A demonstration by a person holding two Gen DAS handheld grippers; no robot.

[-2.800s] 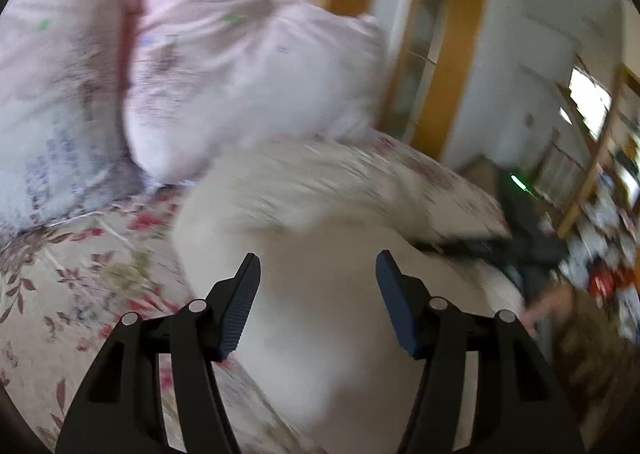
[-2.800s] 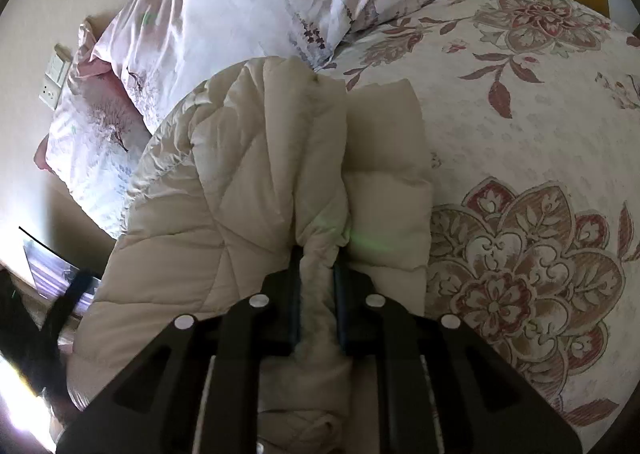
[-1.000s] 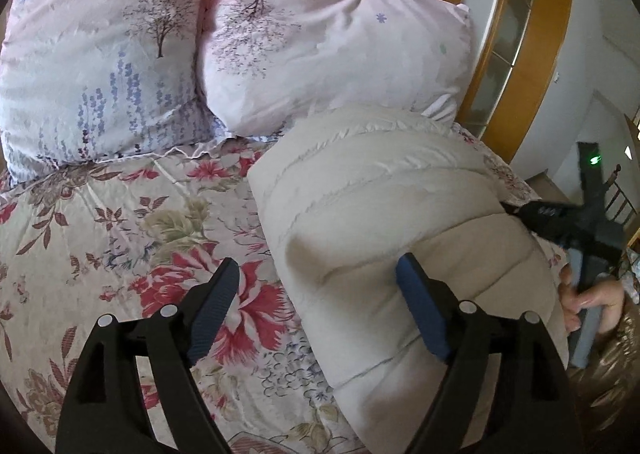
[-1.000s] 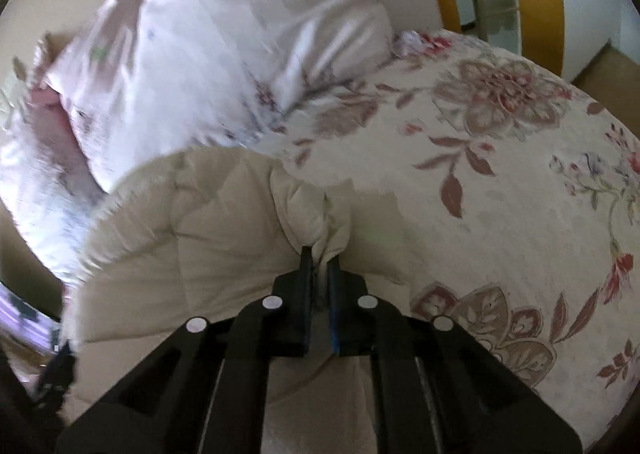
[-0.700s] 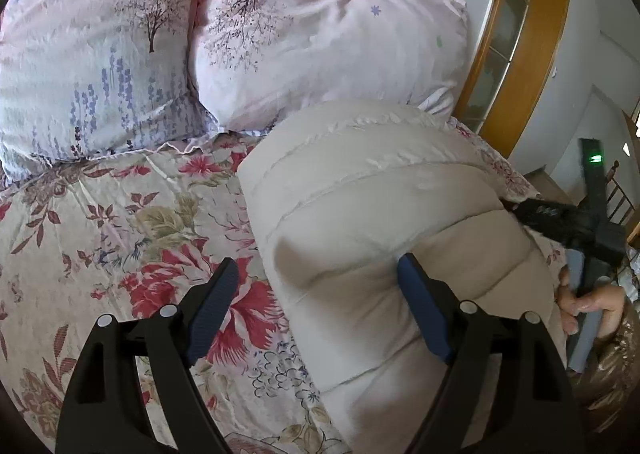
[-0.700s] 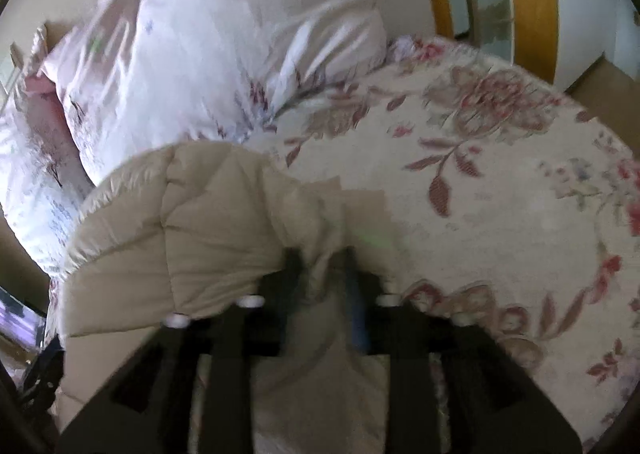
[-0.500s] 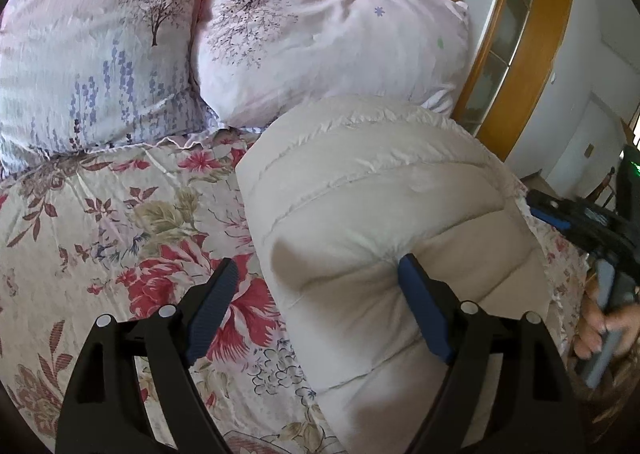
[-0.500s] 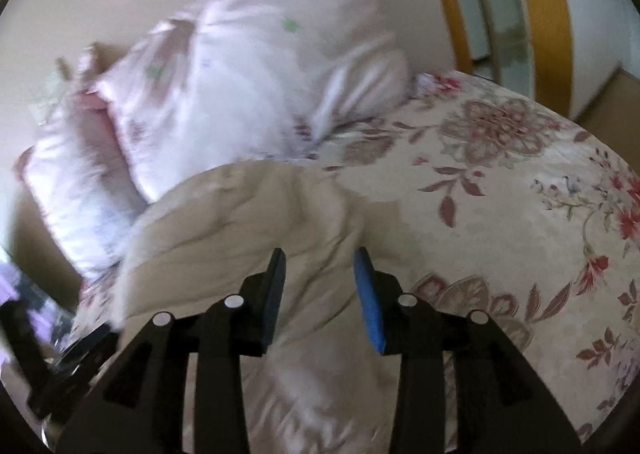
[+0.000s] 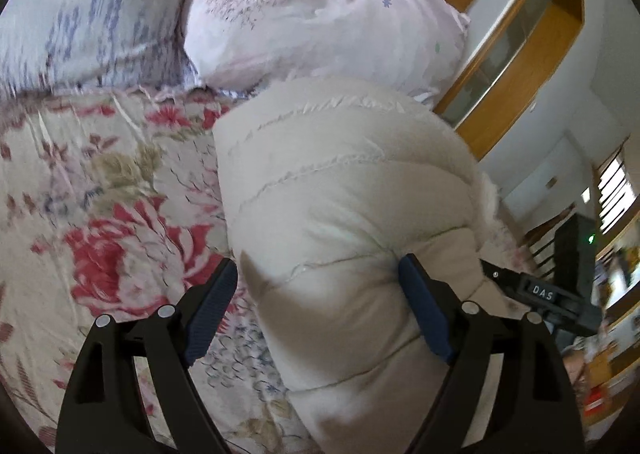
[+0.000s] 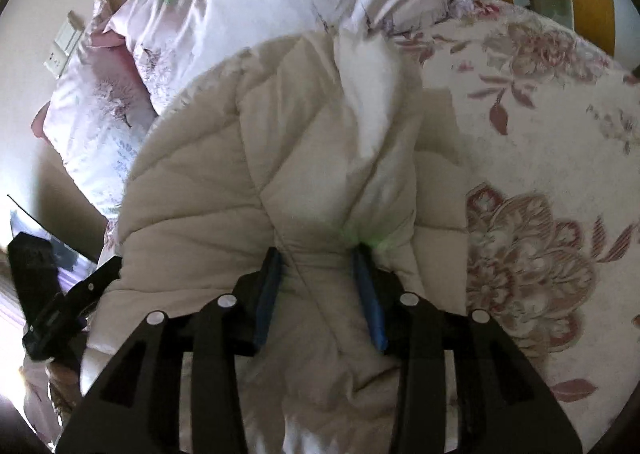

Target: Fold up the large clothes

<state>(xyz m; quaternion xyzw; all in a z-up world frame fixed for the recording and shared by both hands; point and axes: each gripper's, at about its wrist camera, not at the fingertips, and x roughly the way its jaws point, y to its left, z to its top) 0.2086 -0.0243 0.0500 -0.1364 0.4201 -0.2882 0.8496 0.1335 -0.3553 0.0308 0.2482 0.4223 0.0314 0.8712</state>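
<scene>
A folded cream quilted puffer coat (image 9: 344, 206) lies as a thick bundle on the floral bedspread (image 9: 100, 214). My left gripper (image 9: 320, 294) is wide open, its blue pads astride the near end of the bundle. In the right wrist view the coat (image 10: 248, 158) fills the middle. My right gripper (image 10: 318, 278) is open, both fingers pressed against the padded fabric, which bulges between them. The right gripper also shows at the right edge of the left wrist view (image 9: 532, 290).
Two pale pink printed pillows (image 9: 312, 10) lie against the headboard behind the coat. A wooden door frame (image 9: 516, 66) stands past the bed's right side. Floral bedspread (image 10: 540, 158) stretches to the right of the coat. A wall socket (image 10: 64, 46) sits at upper left.
My right gripper let go of the pinched fold and opened, then pressed back onto the coat. My left gripper stayed open and moved slightly closer onto the bundle's near end.
</scene>
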